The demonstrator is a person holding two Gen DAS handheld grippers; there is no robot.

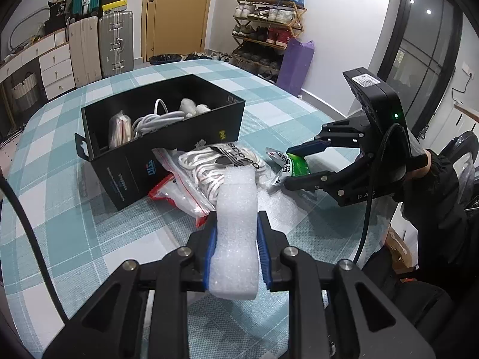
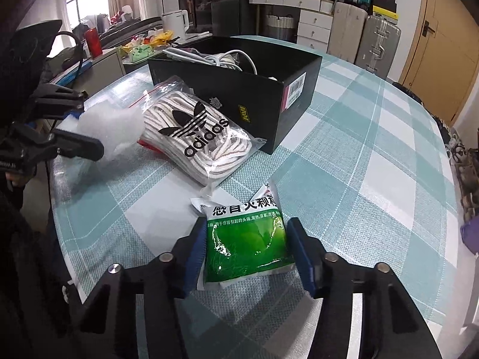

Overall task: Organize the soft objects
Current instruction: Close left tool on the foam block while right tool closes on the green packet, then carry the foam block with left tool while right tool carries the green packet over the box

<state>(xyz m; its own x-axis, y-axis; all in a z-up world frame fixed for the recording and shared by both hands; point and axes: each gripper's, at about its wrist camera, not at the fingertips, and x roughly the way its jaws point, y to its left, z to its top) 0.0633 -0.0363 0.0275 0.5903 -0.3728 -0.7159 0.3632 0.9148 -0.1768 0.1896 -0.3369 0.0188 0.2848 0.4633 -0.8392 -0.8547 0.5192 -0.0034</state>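
My left gripper (image 1: 236, 233) is shut on a white foam piece (image 1: 236, 224), held above the table's near side; it also shows in the right wrist view (image 2: 110, 131). My right gripper (image 2: 245, 239) is open, its jaws on either side of a green and white packet (image 2: 248, 239) lying on the table; the packet also shows in the left wrist view (image 1: 292, 166). An open black box (image 1: 167, 137) holds white cables and other soft items. A clear adidas bag of white laces (image 2: 197, 137) lies against the box.
A red-zip plastic bag (image 1: 182, 182) lies beside the box under the adidas bag. The table has a teal checked cloth (image 2: 374, 155). Suitcases, drawers and a shoe rack stand beyond the table.
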